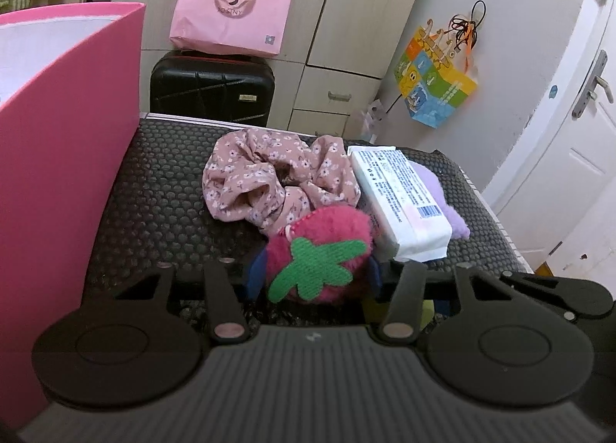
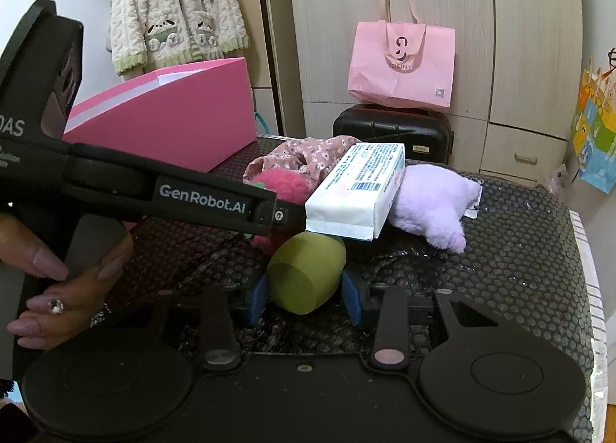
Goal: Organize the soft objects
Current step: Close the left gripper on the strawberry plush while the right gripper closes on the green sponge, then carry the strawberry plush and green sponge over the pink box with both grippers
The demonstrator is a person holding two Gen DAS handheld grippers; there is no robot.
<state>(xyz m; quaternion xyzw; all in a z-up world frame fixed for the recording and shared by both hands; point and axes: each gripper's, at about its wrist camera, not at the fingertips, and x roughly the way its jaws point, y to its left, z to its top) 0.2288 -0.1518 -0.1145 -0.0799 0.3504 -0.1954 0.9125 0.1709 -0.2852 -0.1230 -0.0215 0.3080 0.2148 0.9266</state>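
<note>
A fuzzy pink strawberry plush (image 1: 319, 250) with a green felt leaf sits between the blue pads of my left gripper (image 1: 315, 271), which press on both its sides. My right gripper (image 2: 306, 295) is shut on an olive-green soft cylinder (image 2: 304, 273) lying on the black mat. Behind the two lie a floral scrunchie (image 1: 277, 173), a white tissue pack (image 1: 400, 200) and a purple plush (image 2: 435, 204) partly under the pack. An open pink box (image 1: 57, 173) stands at the left. In the right wrist view the left gripper's body (image 2: 192, 196) crosses the picture and hides most of the strawberry plush (image 2: 285, 183).
The things rest on a black bubble-textured mat (image 2: 519, 269) whose right edge drops off. A hand (image 2: 57, 289) holds the left gripper's handle. Behind stand a black suitcase (image 1: 211, 87) with a pink tote bag (image 1: 231, 8) on it, wardrobe doors and a white door (image 1: 577, 127).
</note>
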